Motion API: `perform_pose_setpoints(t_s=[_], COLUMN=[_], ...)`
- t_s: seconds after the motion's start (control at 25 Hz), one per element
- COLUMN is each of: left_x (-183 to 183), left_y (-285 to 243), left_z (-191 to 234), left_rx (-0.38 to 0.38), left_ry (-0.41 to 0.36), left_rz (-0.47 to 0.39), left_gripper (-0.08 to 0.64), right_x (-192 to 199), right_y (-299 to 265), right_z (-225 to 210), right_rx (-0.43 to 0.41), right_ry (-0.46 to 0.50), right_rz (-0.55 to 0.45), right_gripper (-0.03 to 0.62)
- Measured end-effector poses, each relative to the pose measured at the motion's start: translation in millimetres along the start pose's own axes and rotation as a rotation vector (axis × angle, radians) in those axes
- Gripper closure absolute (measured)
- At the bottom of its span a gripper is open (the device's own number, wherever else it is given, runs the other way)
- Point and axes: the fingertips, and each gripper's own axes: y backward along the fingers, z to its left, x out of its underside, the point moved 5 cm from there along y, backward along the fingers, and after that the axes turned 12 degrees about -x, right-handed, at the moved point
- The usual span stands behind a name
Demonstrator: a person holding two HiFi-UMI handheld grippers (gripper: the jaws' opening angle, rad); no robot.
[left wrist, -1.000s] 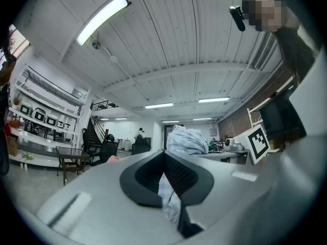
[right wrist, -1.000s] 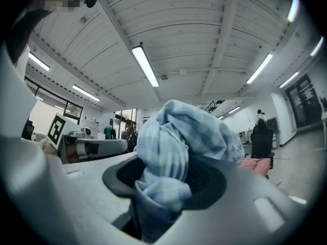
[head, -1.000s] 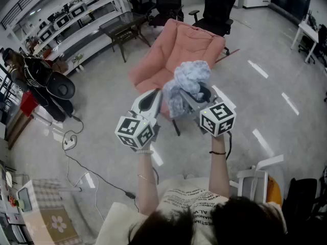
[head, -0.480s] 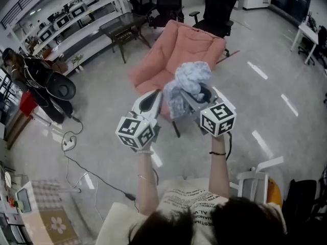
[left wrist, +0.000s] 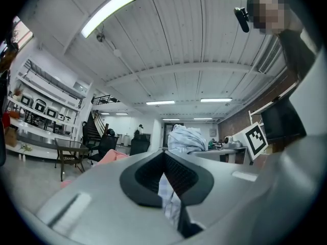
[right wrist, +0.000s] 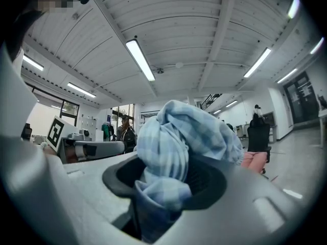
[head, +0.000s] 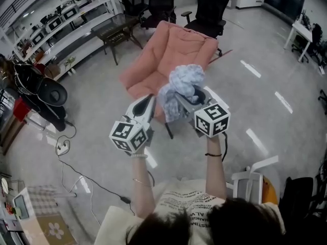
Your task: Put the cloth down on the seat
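Head view: left gripper [head: 148, 99] and right gripper [head: 184, 98] both clamp a bunched blue checked cloth [head: 183, 81], held high, short of the pink armchair [head: 178, 46]. Released here, it would likely fall to the floor.

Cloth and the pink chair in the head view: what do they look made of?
Cloth: thin woven fabric, probably cotton, in a pale blue-and-white check with a matte finish; it bunches into soft folds. Pink chair: padded upholstery with a matte fabric or suede-like cover, judging by the puffy stitched cushions; the weave is too small to tell.
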Motion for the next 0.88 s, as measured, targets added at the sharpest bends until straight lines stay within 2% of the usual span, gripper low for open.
perform_pose_setpoints(t_s=[0.44, 0.68, 0.88], left_x=[10.1, 18.6, 16.0], left_y=[-24.4, -42.5, -60.5], left_z=[-21.0, -10.9, 26.8], left_rx=[0.008, -0.001, 0.006], left_ry=[-0.012, -0.006, -0.015], left_rz=[0.034, 0.059, 0.059], left_gripper=[0.561, 0.561, 0.561], right_x=[6.7, 14.4, 21.8], right_y=[13.9, 4.6, -27.1], right_z=[-26.8, -46.9, -65.2], right_rx=[-0.023, -0.006, 0.034], right_ry=[-0.049, -0.058, -0.078], right_rz=[0.016, 0.027, 0.021], right_gripper=[0.390, 0.390, 0.390])
